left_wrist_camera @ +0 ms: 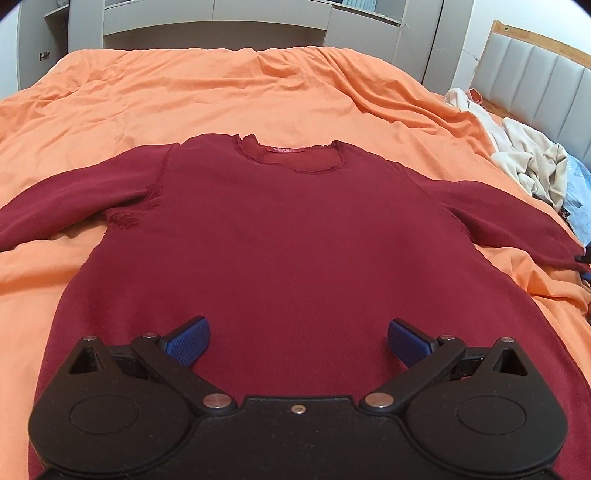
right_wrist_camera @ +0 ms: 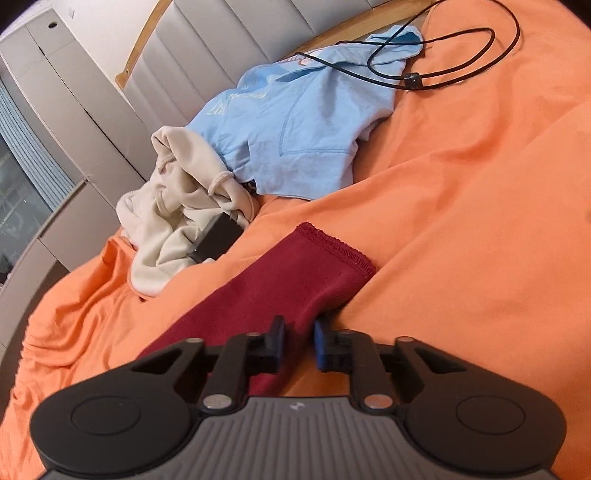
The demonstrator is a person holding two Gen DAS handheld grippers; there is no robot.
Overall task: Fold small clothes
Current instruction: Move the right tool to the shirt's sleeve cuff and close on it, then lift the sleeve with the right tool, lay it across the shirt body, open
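Note:
A dark red long-sleeved shirt [left_wrist_camera: 288, 229] lies flat on the orange bedspread [left_wrist_camera: 221, 96], neckline away from me, both sleeves spread out. My left gripper [left_wrist_camera: 298, 341] hovers over its lower hem, wide open, blue pads apart with only the shirt's front below them. In the right wrist view, the shirt's sleeve [right_wrist_camera: 295, 273] runs up to its stitched cuff. My right gripper [right_wrist_camera: 299, 339] is shut on this sleeve, the red cloth pinched between its pads a little short of the cuff.
A cream garment [right_wrist_camera: 177, 221] and a light blue hoodie [right_wrist_camera: 303, 122] lie heaped near the padded headboard [right_wrist_camera: 207, 48]. A black box [right_wrist_camera: 216, 238] sits against the cream cloth. A black cable [right_wrist_camera: 443, 48] loops on the bedspread [right_wrist_camera: 480, 221]. White cupboards [left_wrist_camera: 221, 18] stand beyond the bed.

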